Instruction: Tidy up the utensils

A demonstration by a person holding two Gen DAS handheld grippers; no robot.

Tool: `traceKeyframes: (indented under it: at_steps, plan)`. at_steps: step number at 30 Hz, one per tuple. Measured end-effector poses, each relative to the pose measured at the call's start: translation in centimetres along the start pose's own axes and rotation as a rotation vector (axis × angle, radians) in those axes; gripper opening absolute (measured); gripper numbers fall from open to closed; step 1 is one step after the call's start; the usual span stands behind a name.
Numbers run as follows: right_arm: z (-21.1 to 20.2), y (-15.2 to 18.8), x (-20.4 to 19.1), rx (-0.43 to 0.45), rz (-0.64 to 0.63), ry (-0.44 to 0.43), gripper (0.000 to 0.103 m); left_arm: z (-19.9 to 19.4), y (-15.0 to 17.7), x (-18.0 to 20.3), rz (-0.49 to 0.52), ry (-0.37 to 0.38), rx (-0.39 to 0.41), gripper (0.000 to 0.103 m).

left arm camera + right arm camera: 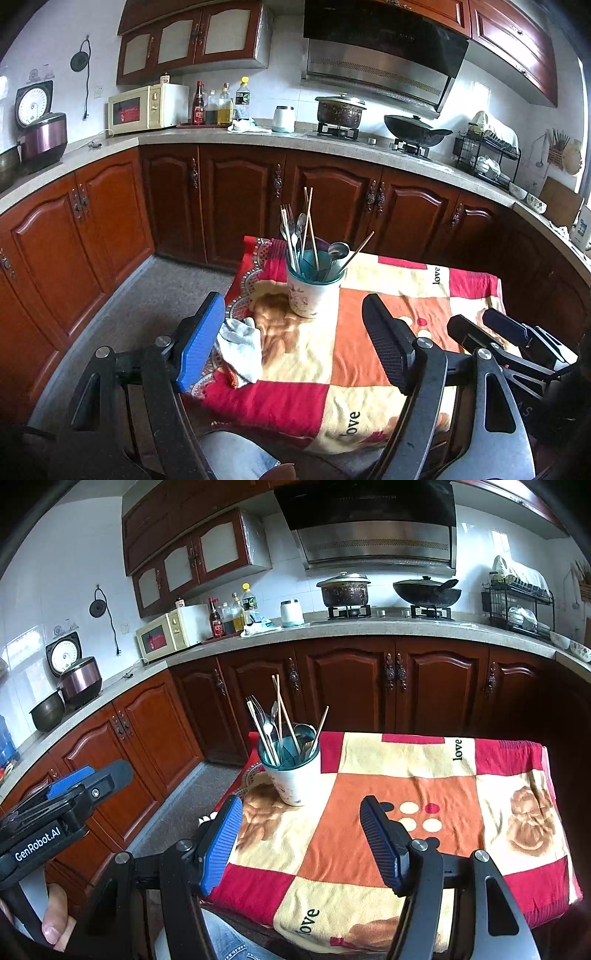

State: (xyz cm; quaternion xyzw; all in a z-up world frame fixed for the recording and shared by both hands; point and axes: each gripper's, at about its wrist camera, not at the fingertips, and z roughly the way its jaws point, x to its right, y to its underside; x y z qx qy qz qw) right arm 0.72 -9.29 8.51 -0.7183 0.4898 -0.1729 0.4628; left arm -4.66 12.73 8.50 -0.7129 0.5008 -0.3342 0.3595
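Both tongs hang wide apart and empty: left gripper point(293, 343) and right gripper point(301, 843) sit low at the near edge of the table point(517, 878), well short of the cup point(312, 291). That cup stands at the far left corner, crammed with chopsticks point(310, 225), forks and spoons point(338, 251). Tugging one stick could tip it, I reckon, or drag others out, since they lean and cross. A rag point(240, 349) lies just beside the left gripper's blue pad; the soft blanket won't steady the cup.
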Motion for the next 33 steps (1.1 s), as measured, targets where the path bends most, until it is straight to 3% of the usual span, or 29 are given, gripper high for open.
traceKeyframes:
  at_steps: [25,33]
  plan:
    - [-0.1,0.3,-0.1,-0.001,-0.005,0.004,0.064,0.5,0.2,-0.3,0.003,-0.022,-0.013,0.077]
    - [0.0,0.0,0.1,-0.008,-0.003,0.009,0.064,2.7,0.0,-0.9,0.021,-0.010,-0.074,0.077]
